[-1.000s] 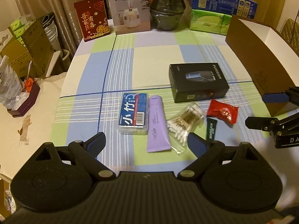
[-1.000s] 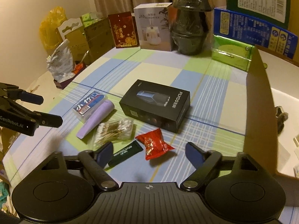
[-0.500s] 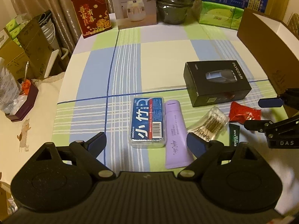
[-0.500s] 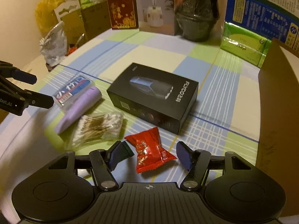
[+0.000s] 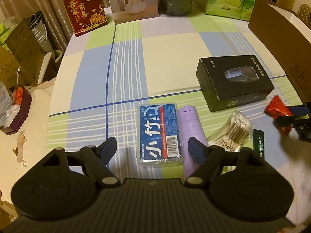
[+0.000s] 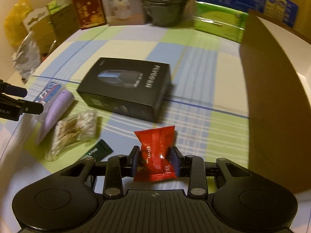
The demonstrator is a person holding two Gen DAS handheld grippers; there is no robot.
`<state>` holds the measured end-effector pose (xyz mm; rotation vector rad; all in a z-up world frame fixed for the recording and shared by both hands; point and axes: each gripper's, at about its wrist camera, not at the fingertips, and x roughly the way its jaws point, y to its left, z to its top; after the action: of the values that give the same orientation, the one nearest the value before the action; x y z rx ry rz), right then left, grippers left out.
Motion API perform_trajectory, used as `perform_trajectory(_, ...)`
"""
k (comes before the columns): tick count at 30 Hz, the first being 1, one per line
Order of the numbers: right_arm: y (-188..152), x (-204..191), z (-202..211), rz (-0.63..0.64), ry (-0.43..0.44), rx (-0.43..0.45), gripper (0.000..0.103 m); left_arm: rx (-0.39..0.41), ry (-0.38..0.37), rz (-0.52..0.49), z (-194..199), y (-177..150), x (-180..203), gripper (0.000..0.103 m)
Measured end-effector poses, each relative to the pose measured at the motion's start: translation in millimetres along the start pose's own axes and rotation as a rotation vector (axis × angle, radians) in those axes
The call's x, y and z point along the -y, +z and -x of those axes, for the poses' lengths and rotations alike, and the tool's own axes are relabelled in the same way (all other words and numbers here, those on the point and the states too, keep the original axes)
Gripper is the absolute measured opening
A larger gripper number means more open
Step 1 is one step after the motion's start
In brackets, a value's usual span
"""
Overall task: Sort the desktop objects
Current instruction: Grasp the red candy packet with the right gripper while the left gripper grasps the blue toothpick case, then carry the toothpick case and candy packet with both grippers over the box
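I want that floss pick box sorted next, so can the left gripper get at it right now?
Probably yes. The left gripper is closing with the floss pick box between its fingers, not yet touched. Nothing lies on top of the box, but the purple tube lies right beside it, so the finger on that side may catch the tube.

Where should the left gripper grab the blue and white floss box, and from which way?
Grip the floss box across its two long side edges, coming down from above. It lies flat and lengthwise between the closing left gripper, not yet touched; the purple tube hugs its right edge, so that finger has little room.
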<state>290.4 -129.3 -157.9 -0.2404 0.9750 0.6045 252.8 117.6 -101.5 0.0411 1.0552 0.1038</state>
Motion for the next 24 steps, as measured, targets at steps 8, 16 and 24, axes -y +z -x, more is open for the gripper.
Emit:
perform_trajectory(8, -5.3, 11.1, 6.7, -0.056, -0.041, -0.002, 0.032, -0.010, -0.034, -0.051, -20.7, 8.2, -3.5, 0.060)
perform_trajectory(16, -4.4, 11.5, 6.1, -0.062, -0.057, -0.002, 0.032, -0.021, -0.037, -0.083, -37.4, 15.0, -6.6, 0.054)
perform_trajectory(24, -2.9, 9.9, 0.9, -0.048, -0.056, -0.004, 0.041, -0.018, 0.004, -0.035, -34.0, 7.8, -9.0, 0.053)
